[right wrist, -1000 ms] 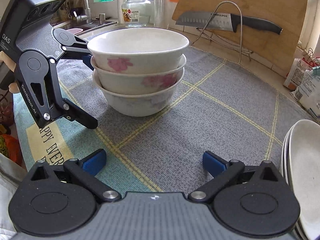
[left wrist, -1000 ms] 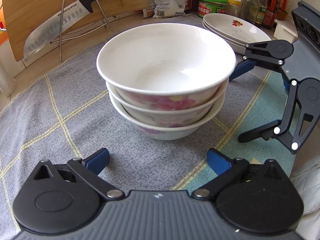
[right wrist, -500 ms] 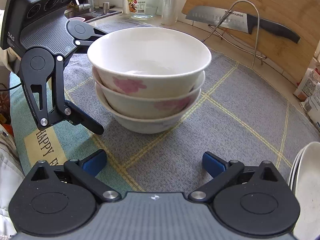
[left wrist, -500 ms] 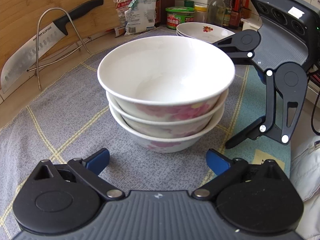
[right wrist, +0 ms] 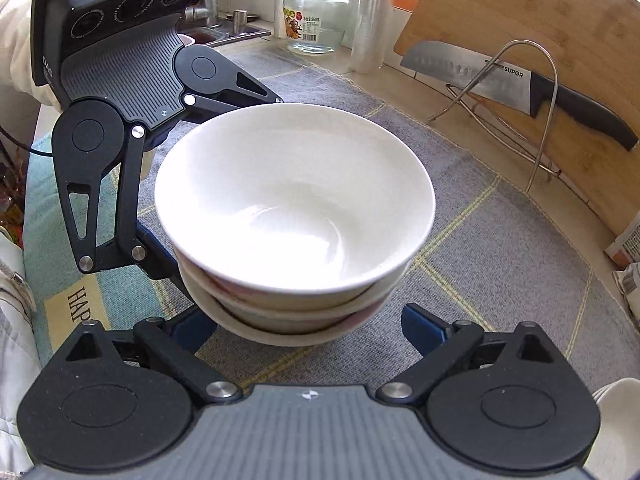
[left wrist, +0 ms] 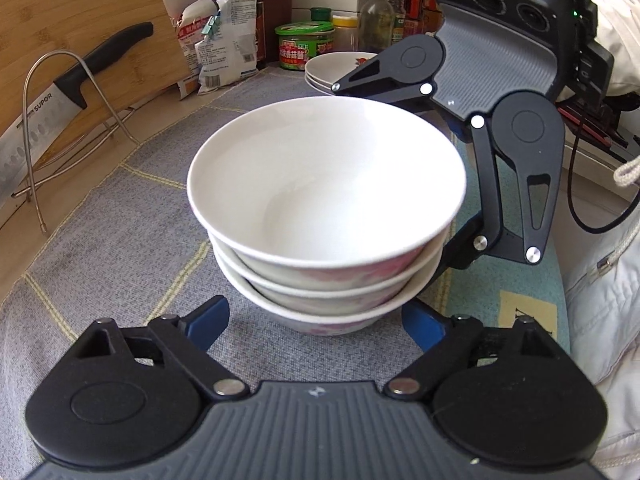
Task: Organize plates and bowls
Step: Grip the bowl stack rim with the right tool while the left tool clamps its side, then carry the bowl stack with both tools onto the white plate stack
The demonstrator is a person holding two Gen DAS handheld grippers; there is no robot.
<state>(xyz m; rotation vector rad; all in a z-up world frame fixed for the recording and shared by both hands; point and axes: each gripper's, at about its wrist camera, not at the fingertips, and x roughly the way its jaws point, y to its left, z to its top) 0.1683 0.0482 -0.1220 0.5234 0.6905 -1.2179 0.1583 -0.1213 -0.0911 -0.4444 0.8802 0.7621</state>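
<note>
Three white bowls with pink flowers stand nested on a grey checked cloth. My left gripper straddles the foot of the stack. Its jaws have just been closing with the stack between them, and a sliver of cloth still shows beside the left pad. From the opposite side my right gripper stands open around the same bowls, its pads level with the bottom bowl. In the left wrist view its fingers reach around the far side of the stack. White plates lie stacked behind.
A knife on a wire rack leans against a wooden board at the cloth's edge. Food packets, a green-lidded tub and bottles line the back. A glass jar and a sink tap stand behind. A white sleeve is close by.
Both grippers have moved in on the bowl stack, which now sits between each pair of fingers. The left jaws have narrowed. The left view has rolled, and the bowls have not moved.
</note>
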